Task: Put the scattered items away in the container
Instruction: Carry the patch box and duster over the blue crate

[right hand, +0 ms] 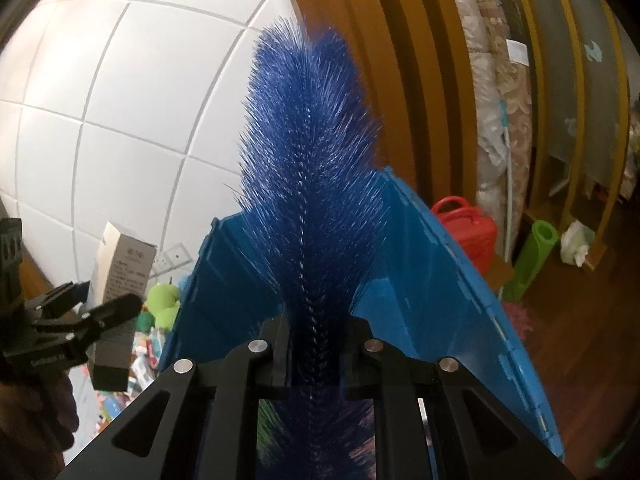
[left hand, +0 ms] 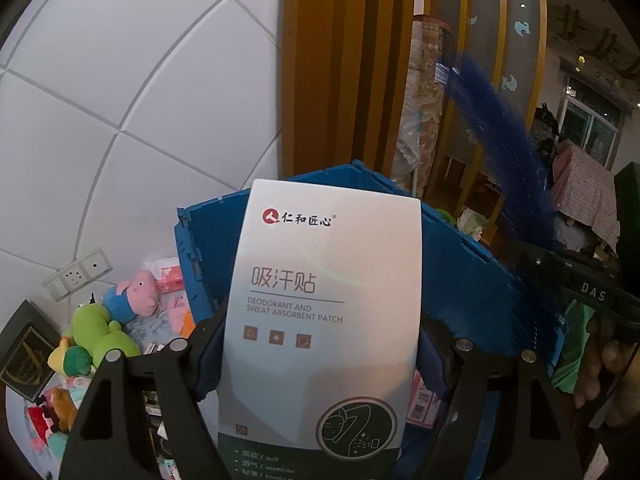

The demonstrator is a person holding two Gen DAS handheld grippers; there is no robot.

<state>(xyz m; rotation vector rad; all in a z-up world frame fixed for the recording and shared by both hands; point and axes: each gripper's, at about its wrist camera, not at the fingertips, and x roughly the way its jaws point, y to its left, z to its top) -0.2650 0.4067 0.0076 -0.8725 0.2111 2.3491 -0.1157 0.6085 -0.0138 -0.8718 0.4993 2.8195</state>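
White tiled wall [left hand: 120, 80] and wooden slats [right hand: 400, 80] stand behind a blue crate [left hand: 460, 264], with plush toys [left hand: 120, 312] scattered beside it. My left gripper [left hand: 320, 344] is clamped on a white box of sweat-absorbent patches [left hand: 324, 300], held upright just before the crate. My right gripper [right hand: 316, 344] is clenched around a blue bristle brush [right hand: 312, 160] pointing up over the crate's edge.
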